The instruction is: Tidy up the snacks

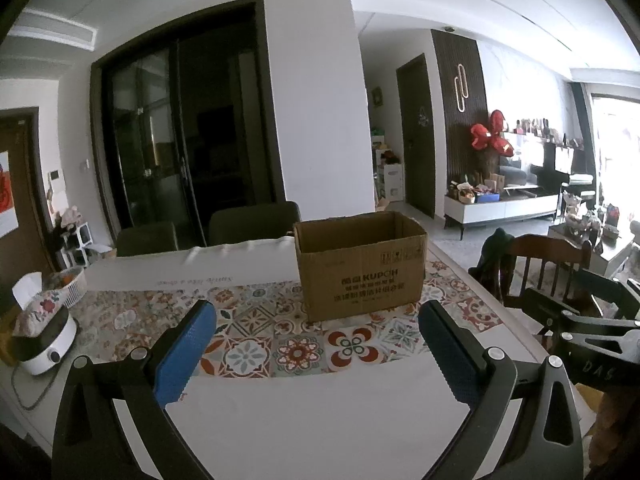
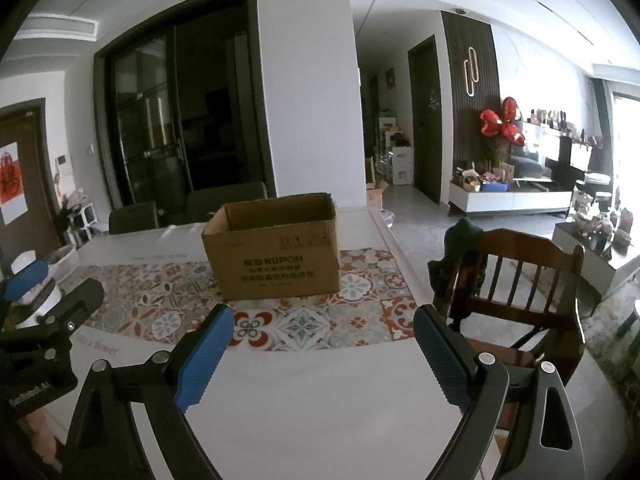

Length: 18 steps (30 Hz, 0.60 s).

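An open brown cardboard box (image 1: 360,266) with printed text stands on the patterned cloth of the table (image 1: 280,420); it also shows in the right wrist view (image 2: 276,250). Its inside is hidden from both views. My left gripper (image 1: 318,316) is open and empty, held above the table's near white part, short of the box. My right gripper (image 2: 324,320) is open and empty, also in front of the box, near the table's right edge. No snacks are visible.
A white cooker (image 1: 46,344) with a floral tissue pouch and a white basket (image 1: 74,286) sit at the table's left. A wooden chair (image 2: 524,280) stands at the right edge. Two dark chairs (image 1: 252,222) stand behind the table.
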Each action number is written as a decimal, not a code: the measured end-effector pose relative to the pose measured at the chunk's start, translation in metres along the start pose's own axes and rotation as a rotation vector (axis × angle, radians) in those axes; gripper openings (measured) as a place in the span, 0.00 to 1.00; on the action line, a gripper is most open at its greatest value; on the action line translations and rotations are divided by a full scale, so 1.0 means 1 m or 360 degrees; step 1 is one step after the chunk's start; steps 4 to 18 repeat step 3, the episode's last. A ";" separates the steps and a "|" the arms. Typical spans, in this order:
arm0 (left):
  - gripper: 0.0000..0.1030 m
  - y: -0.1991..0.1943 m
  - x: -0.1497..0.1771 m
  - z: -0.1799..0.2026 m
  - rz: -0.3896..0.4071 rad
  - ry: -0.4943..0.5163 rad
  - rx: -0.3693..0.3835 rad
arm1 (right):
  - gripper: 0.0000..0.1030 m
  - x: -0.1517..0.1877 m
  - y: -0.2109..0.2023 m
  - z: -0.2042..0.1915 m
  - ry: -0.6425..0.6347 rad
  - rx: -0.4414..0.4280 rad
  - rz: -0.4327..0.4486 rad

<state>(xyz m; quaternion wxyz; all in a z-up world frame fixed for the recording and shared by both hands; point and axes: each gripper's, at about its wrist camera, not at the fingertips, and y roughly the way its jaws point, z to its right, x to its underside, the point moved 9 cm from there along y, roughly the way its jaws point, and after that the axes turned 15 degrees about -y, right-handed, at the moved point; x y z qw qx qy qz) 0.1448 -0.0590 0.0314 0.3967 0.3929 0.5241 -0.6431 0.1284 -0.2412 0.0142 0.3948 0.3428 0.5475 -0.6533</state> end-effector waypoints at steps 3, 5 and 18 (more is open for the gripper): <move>1.00 0.001 0.000 -0.002 -0.0008 -0.0004 -0.0003 | 0.89 0.000 -0.001 -0.003 -0.0014 0.0006 -0.0001; 1.00 0.001 0.000 -0.002 -0.0008 -0.0004 -0.0003 | 0.89 0.000 -0.001 -0.003 -0.0014 0.0006 -0.0001; 1.00 0.001 0.000 -0.002 -0.0008 -0.0004 -0.0003 | 0.89 0.000 -0.001 -0.003 -0.0014 0.0006 -0.0001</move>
